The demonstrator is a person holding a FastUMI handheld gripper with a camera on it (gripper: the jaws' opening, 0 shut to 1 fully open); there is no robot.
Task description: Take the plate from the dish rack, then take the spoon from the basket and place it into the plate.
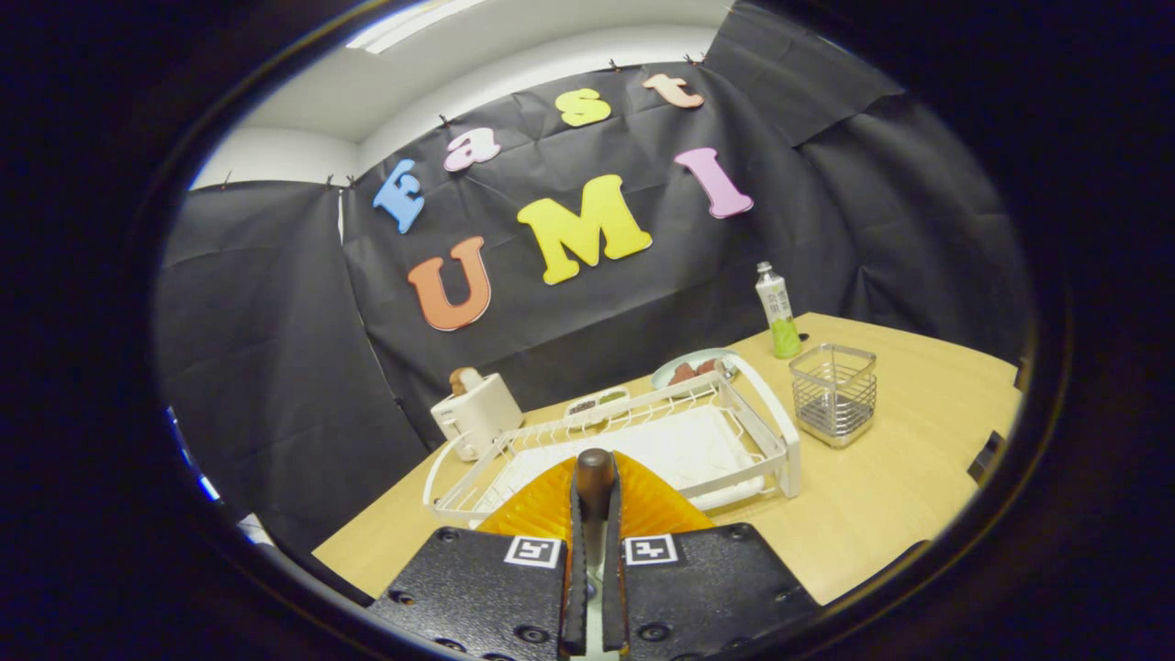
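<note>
Between your gripper's (595,514) nearly closed fingers sits the spoon's rounded brown handle (594,473), pinched over the ribbed orange plate (643,505), beside the white wire dish rack (633,441); mesh basket (833,393) beyond.

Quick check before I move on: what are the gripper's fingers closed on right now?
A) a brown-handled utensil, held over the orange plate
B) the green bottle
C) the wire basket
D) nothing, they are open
A: the gripper has both fingers pressed on the brown handle, with the orange plate just behind it; the wire basket and green bottle stand apart on the table beyond the dish rack.
</note>
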